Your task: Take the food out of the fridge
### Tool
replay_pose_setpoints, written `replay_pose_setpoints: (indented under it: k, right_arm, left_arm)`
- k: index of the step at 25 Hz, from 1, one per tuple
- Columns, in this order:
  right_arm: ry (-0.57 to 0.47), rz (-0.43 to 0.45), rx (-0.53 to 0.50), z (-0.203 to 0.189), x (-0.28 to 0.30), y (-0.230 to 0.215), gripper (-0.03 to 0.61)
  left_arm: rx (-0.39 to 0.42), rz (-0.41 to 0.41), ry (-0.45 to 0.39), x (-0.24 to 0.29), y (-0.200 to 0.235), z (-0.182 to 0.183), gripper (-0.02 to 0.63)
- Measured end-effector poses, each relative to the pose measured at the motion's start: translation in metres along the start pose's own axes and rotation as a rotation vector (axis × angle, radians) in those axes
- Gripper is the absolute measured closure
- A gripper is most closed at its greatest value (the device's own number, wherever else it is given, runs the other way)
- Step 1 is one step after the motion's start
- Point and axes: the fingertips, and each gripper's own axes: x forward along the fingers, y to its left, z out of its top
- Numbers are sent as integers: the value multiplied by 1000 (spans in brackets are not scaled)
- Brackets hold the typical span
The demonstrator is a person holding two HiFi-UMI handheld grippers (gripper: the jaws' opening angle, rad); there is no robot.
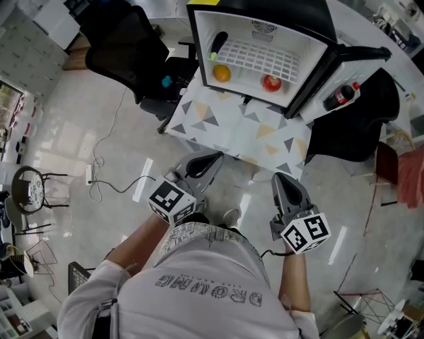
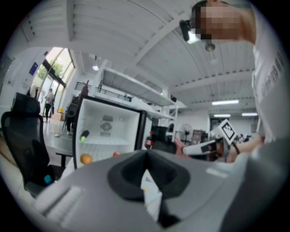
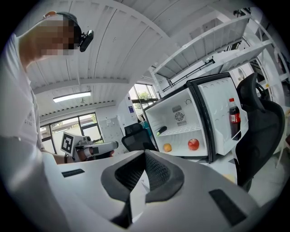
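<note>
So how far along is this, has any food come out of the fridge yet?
Done: the fridge stands open.
In hand: nothing. The left hand-held gripper and right hand-held gripper are both shut and empty, short of the fridge.
Left: everything. The orange, red fruit and dark vegetable are all inside, and a cola bottle sits in the door.

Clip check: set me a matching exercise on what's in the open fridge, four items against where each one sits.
Things:
1. orange
2. red fruit
3. bottle
4. dark vegetable

Places:
A. in the door
B. on the wire shelf
C. fridge floor, left side in the head view
D. fridge floor, right side in the head view

Pairs: 1-C; 2-D; 3-A; 4-B
</note>
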Motion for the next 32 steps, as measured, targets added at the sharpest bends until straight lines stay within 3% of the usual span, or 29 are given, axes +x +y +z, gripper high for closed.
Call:
replay_pose_setpoints:
  k: [8,16,32]
  right_arm:
    - [1,13,10,-6,-23,-14,578]
    - [12,23,14,-9,-22,-19,578]
    - [42,13,5,-1,34,-41,578]
  left_arm:
    - [2,11,7,7,-27,-8,607]
    - [-3,24,10,10,-24,-11,607]
    - [-20,-2,17,44,29,-9,607]
